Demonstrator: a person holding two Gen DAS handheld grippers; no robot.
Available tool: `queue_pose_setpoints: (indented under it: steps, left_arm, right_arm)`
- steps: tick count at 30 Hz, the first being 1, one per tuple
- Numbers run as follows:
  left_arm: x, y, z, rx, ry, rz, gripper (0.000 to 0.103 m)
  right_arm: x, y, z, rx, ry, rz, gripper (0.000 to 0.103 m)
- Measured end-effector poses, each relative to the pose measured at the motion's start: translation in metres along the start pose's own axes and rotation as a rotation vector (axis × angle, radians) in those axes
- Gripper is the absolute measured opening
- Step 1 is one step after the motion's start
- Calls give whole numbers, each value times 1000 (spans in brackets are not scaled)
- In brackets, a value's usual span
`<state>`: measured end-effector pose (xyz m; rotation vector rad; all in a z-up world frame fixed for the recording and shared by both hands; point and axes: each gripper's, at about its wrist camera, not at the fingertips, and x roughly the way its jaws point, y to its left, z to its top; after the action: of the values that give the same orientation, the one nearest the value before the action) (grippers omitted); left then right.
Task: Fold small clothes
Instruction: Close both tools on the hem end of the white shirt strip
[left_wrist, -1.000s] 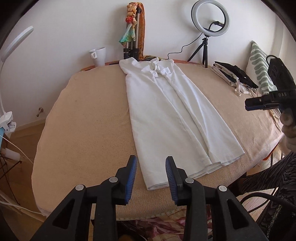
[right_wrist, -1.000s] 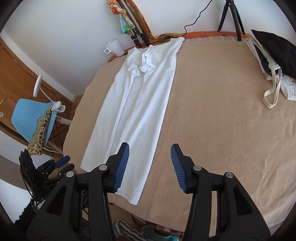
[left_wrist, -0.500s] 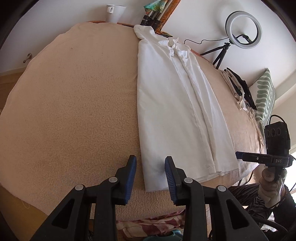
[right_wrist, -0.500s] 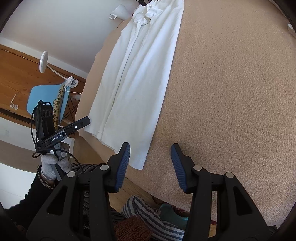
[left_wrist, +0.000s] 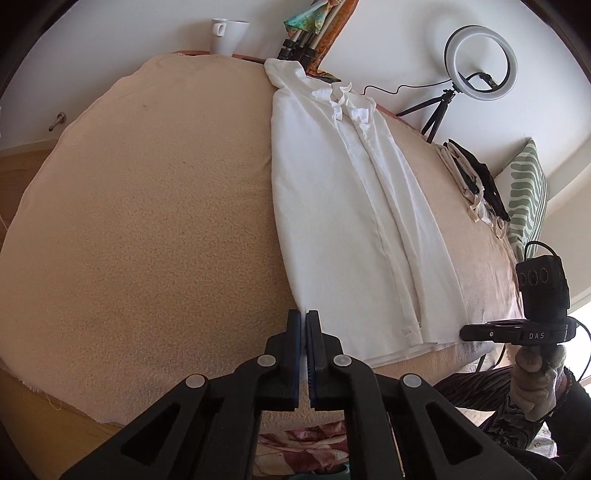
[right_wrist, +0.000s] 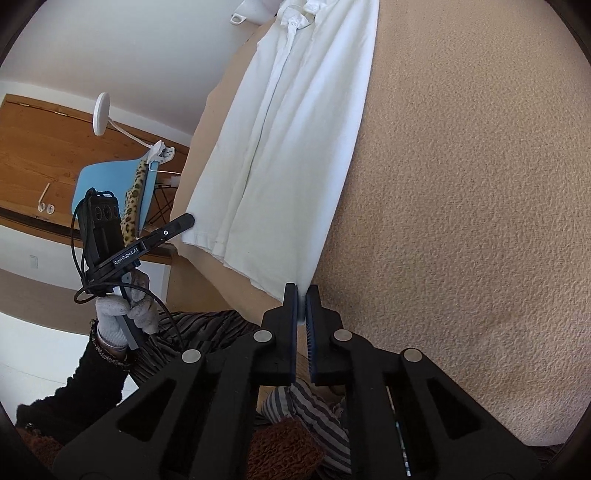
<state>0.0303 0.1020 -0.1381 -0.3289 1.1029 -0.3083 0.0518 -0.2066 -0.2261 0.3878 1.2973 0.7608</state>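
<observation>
A long white shirt (left_wrist: 354, 206) lies flat on the beige-covered table (left_wrist: 147, 221), folded lengthwise, collar at the far end. My left gripper (left_wrist: 303, 317) is shut on the shirt's near left hem corner. In the right wrist view the shirt (right_wrist: 288, 140) runs away from me, and my right gripper (right_wrist: 301, 293) is shut on its near right hem corner. The right gripper also shows at the right edge of the left wrist view (left_wrist: 517, 332). The left gripper shows in the right wrist view (right_wrist: 147, 240).
A white mug (left_wrist: 227, 35), tripod legs with a scarf (left_wrist: 306, 40) and a ring light (left_wrist: 480, 66) stand at the table's far edge. Folded bags (left_wrist: 476, 184) and a green patterned pillow (left_wrist: 524, 195) lie at the right. A blue chair (right_wrist: 114, 184) stands beyond the table.
Both grippers moved down to the shirt's near hem and closed, each on a hem corner. One second ago both were open above the table.
</observation>
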Motion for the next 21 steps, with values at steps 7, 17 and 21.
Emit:
queue_pose_setpoints:
  steps: [7,17,21]
  left_arm:
    - [-4,-1,7,-21,-27,-35,0]
    - [-11,-3,30,-87,-70,-97,0]
    - [-9,-5,46,-96,-84,-102,0]
  right_arm:
    - [-6,3,6,5,-15,62,5]
    - [-26,-3,29,52,-99,152,5]
    - [-36,-9,44,66,-129,149,5]
